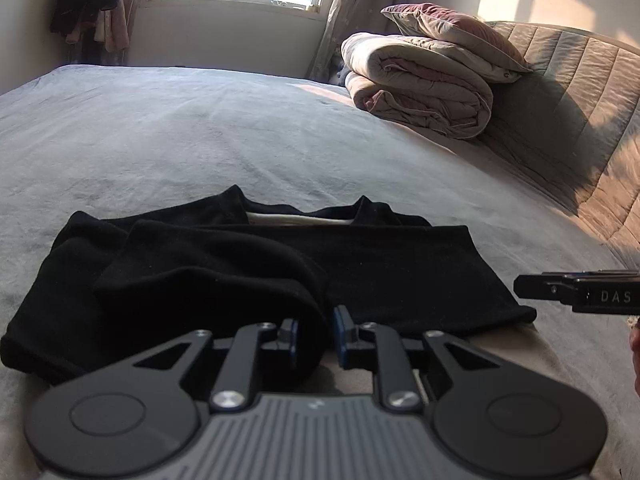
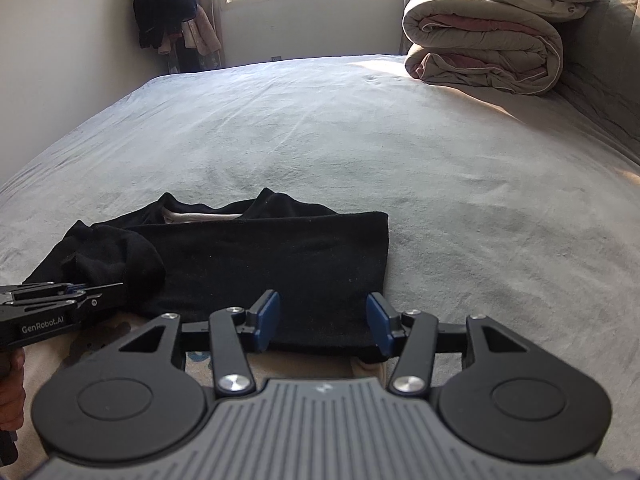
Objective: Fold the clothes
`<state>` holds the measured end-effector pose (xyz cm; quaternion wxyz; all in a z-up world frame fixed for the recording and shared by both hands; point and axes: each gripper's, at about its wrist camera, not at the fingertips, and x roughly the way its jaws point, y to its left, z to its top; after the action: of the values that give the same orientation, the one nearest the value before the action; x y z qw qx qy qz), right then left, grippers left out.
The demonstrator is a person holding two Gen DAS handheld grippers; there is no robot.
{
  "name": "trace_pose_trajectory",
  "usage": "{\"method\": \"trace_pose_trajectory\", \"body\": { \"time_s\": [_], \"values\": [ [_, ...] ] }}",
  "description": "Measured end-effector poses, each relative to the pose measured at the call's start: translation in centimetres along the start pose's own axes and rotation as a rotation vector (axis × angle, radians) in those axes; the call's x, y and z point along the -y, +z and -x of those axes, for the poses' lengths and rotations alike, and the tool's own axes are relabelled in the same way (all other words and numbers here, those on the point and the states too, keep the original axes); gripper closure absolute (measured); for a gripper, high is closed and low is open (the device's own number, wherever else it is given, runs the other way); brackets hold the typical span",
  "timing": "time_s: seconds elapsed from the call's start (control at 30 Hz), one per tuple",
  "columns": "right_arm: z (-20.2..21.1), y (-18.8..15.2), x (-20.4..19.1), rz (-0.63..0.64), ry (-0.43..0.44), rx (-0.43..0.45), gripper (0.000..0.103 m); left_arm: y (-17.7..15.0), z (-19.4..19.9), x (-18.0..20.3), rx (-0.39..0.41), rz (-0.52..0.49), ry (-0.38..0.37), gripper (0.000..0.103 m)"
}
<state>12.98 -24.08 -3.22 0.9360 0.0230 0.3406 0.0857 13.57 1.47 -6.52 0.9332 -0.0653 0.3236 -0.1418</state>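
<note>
Two claws, left [image 1: 315, 334] pinching, right [image 2: 323, 322] spread, one black garment [image 2: 280, 264], one bed [image 2: 440, 160]

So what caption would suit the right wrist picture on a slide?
Open right hand-held gripper at the near edge of a black shirt on a grey bed.

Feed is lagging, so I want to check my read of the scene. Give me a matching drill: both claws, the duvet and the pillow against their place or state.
1. left claw
2. right claw
3. rolled duvet
4. pillow

A. lies on top of the duvet
B. open, pads either side of the near hem of the black garment
C. shut on a fold of the black garment
D. on the bed, against the headboard

Pairs: 1-C, 2-B, 3-D, 4-A
</note>
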Motion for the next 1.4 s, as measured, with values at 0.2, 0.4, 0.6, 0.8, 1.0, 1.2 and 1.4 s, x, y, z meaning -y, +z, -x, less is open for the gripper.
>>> {"method": "trace_pose_trajectory", "body": {
  "time_s": [0.2, 0.4, 0.6, 0.8, 1.0, 1.2, 1.4],
  "values": [
    [-0.2, 0.0, -0.2, 0.007, -0.008, -0.017, 0.044, 0.7, 1.0, 0.6, -0.066, -0.016, -0.035, 0.051],
    [0.0, 0.2, -0.5, 0.016, 0.000, -0.023, 0.043, 1.5, 1.8, 1.4, -0.190, -0.038, -0.010, 0.043],
    [0.2, 0.1, -1.0, 0.015, 0.015, -0.023, 0.043, 1.7, 3.6, 0.7, -0.253, -0.006, -0.008, 0.034],
    [0.2, 0.1, -2.2, 0.012, 0.088, -0.039, 0.043, 2.2, 6.1, -2.7, -0.196, 0.068, -0.005, 0.035],
    [-0.3, 0.9, -6.3, 0.066, 0.161, -0.045, 0.044, 3.0, 6.9, -8.8, -0.141, 0.212, 0.108, 0.039],
    [-2.3, 2.4, -12.7, 0.175, 0.245, -0.034, 0.044, 3.6, 7.2, -13.1, -0.111, 0.358, 0.171, 0.052],
    [-4.3, 2.6, -18.0, 0.301, 0.298, -0.035, 0.045, 3.6, 6.8, -14.5, -0.111, 0.418, 0.168, 0.065]
  ]
}}
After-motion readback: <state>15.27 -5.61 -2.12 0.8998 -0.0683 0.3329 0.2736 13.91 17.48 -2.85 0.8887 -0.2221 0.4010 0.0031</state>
